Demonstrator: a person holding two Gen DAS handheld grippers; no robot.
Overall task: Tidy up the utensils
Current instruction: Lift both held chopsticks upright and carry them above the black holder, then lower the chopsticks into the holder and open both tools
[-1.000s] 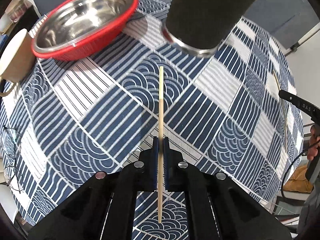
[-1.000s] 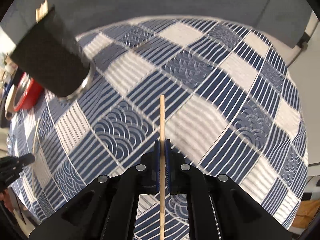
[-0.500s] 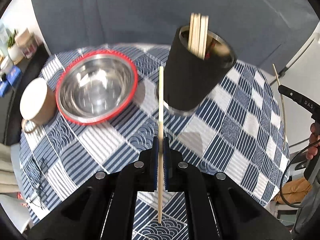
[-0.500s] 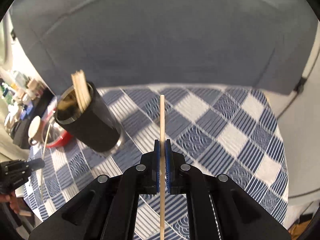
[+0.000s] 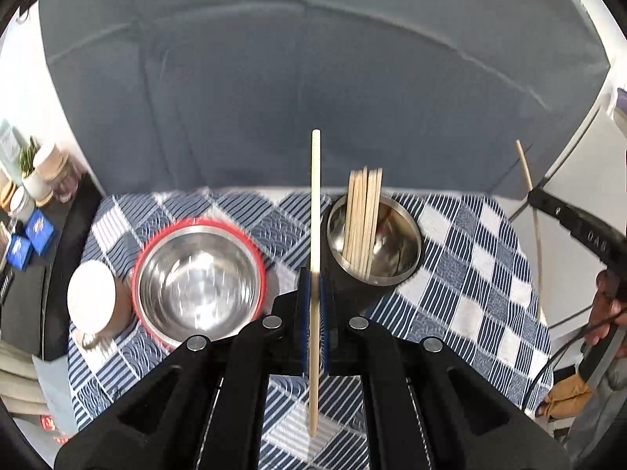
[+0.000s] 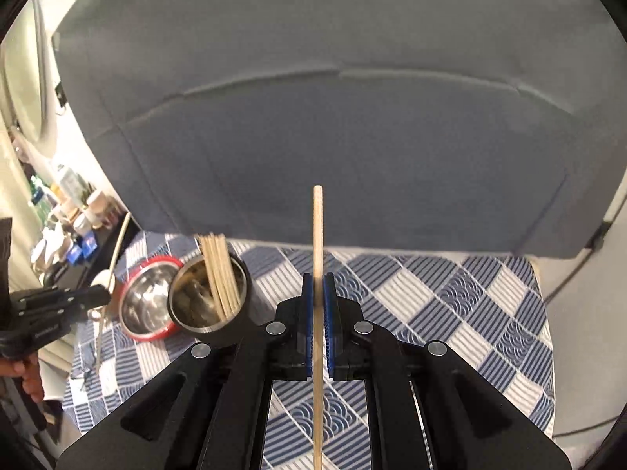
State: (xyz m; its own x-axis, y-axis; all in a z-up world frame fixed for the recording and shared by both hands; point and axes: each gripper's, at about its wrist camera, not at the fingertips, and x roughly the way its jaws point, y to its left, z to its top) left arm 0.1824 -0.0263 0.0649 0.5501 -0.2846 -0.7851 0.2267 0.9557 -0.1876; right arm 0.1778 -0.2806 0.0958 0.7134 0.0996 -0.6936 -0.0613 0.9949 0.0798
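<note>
Left claw [image 5: 313, 293] clamped on one chopstick [image 5: 315, 203], right claw [image 6: 318, 305] clamped on a second chopstick [image 6: 318, 235], both sticks raised off the checked surface [image 5: 470, 274]. Black holder cup [image 5: 372, 243] with a bundle of chopsticks toward the far edge, red-rimmed steel bowl [image 5: 200, 274] just left of it and a paper cup [image 5: 92, 297] at the left edge; open cloth across the right and near side. Lettering on the other claw's arm at right, possibly "DAS", too blurred to confirm.
</note>
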